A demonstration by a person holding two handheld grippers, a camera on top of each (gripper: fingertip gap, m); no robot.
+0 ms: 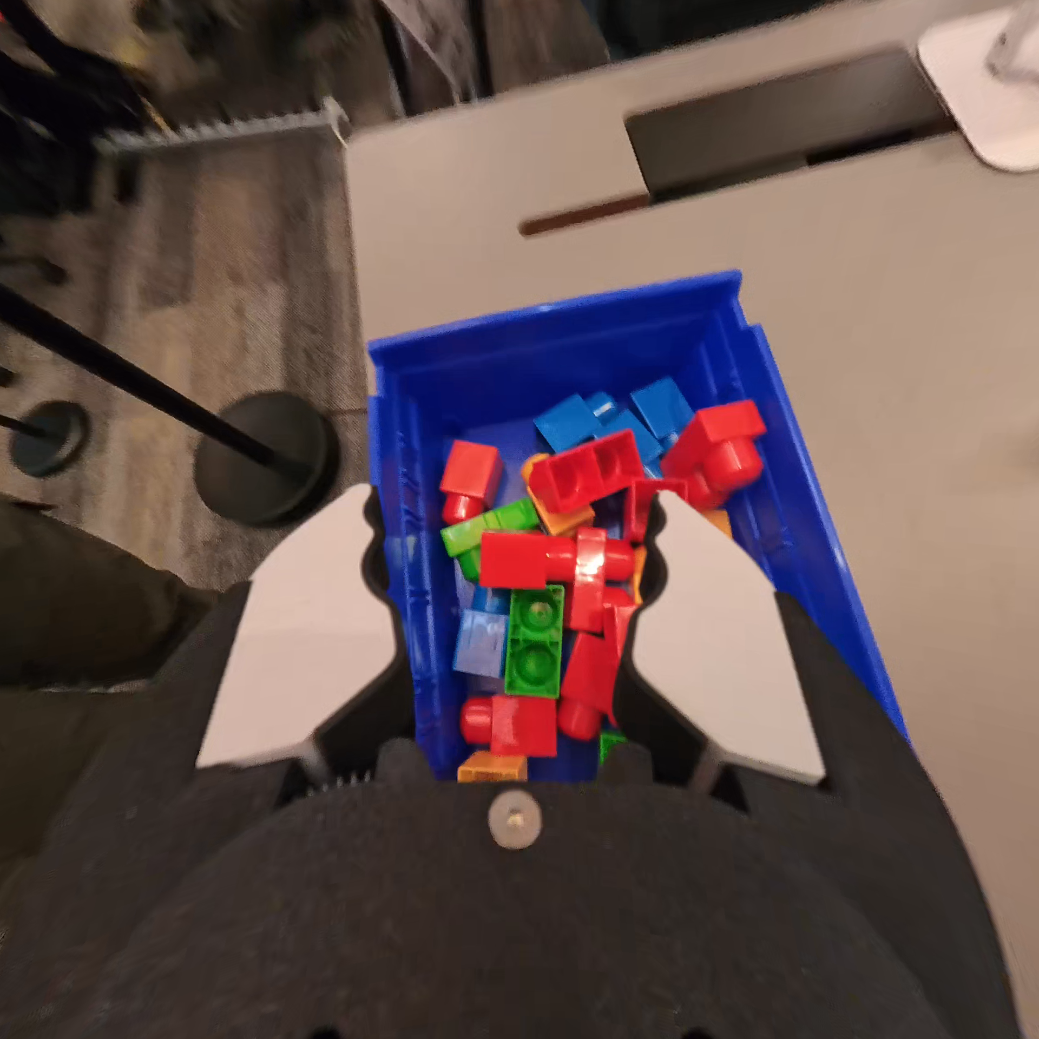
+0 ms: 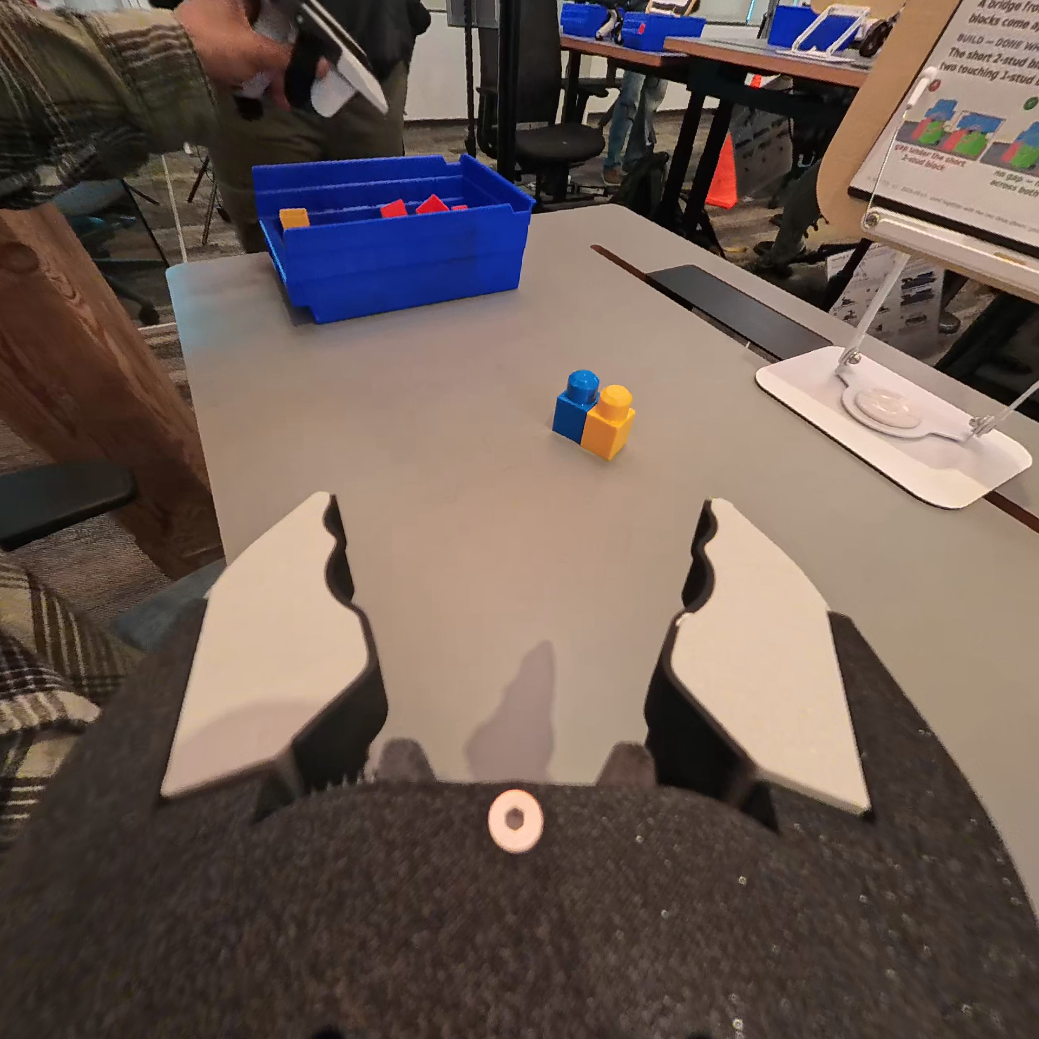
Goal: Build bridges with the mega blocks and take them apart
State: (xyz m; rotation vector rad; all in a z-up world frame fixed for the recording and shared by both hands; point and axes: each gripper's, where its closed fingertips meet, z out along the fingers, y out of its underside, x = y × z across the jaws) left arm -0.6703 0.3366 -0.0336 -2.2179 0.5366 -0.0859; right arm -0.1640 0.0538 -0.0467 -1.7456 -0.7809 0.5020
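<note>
Over the blue plastic bin [image 1: 562, 348] of mixed blocks, the left gripper [image 1: 511, 500] hangs spread wide, empty. Right gripper [image 2: 520, 500], also agape, faces a blue single-stud block [image 2: 573, 407] touching a yellow single-stud block [image 2: 610, 421] mid-surface [image 2: 393, 405].

Between the left gripper's fingers [image 1: 315, 629], the blocks [image 1: 540, 568] look like glossy moulded plastic catching highlights, lying in a smooth blue plastic bin [image 1: 551, 337]. The fingers have matt white faces with black rubbery-looking wavy inner edges. Ahead of the right gripper's fingers [image 2: 281, 646], the table [image 2: 438, 506] is a smooth matt grey, and the blue block [image 2: 573, 410] and yellow block [image 2: 607, 427] look like smooth plastic. Left of them stands a grained wooden post [image 2: 84, 365].
</note>
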